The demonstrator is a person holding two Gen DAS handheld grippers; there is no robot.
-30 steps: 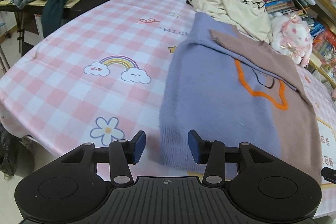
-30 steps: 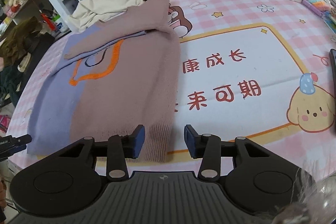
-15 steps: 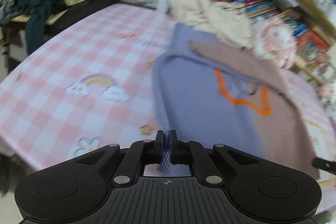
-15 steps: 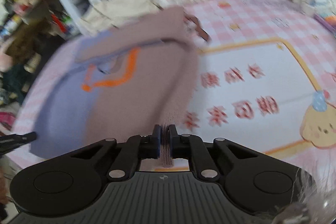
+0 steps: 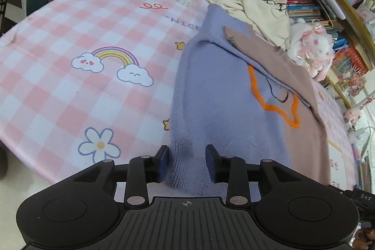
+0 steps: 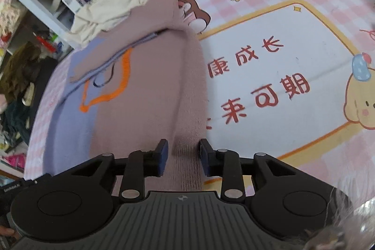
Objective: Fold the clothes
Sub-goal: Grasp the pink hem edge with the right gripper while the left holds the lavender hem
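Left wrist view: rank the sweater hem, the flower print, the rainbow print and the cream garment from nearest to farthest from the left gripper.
From the left gripper:
1. Sweater hem, between the open fingers.
2. Flower print, just left.
3. Rainbow print, farther left and ahead.
4. Cream garment, far end, by the books.

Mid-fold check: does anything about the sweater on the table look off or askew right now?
Yes. The purple and mauve knit sweater is bunched into a raised ridge at each bottom corner, not flat on the pink checked tablecloth. Both the left gripper and right gripper are open, straddling those ridges without clamping.
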